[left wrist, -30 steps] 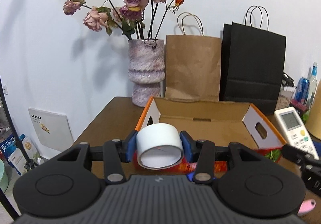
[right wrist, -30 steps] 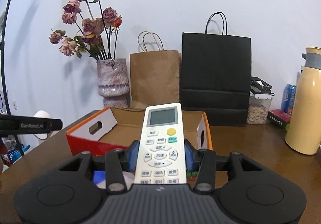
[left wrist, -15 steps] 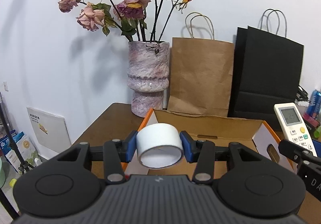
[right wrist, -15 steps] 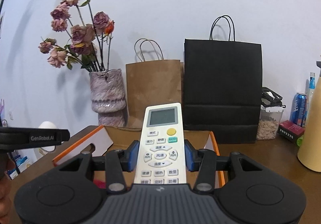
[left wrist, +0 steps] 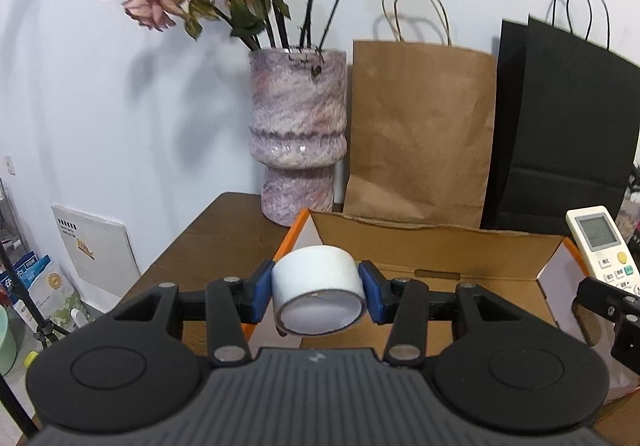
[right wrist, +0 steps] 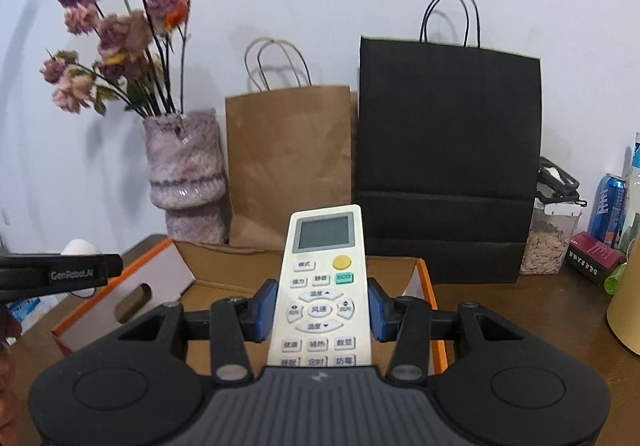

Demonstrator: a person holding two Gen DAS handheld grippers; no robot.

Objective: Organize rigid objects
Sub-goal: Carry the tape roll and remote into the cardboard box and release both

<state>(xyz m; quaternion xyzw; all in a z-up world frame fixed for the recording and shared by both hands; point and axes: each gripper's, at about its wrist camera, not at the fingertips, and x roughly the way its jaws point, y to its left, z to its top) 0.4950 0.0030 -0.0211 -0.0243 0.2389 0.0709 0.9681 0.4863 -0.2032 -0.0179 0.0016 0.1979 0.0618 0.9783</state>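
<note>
The left gripper (left wrist: 319,294) clenched a white tape roll (left wrist: 318,292) over the near left corner of the open cardboard box (left wrist: 440,246). The right gripper (right wrist: 322,310) grasped a white remote control (right wrist: 322,286) above the box's right side. Behind stood a vase (left wrist: 298,130), then brown and black bags.

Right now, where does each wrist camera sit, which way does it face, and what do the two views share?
Left wrist: on the left gripper, facing the back wall over the open cardboard box; its jaws clamp a roll of white tape.
Right wrist: on the right gripper, facing the same wall; its jaws clamp a white remote; part of a hand shows at the left edge.
Shared: box, vase, brown bag, black bag; each view shows the other gripper at its edge.
</note>
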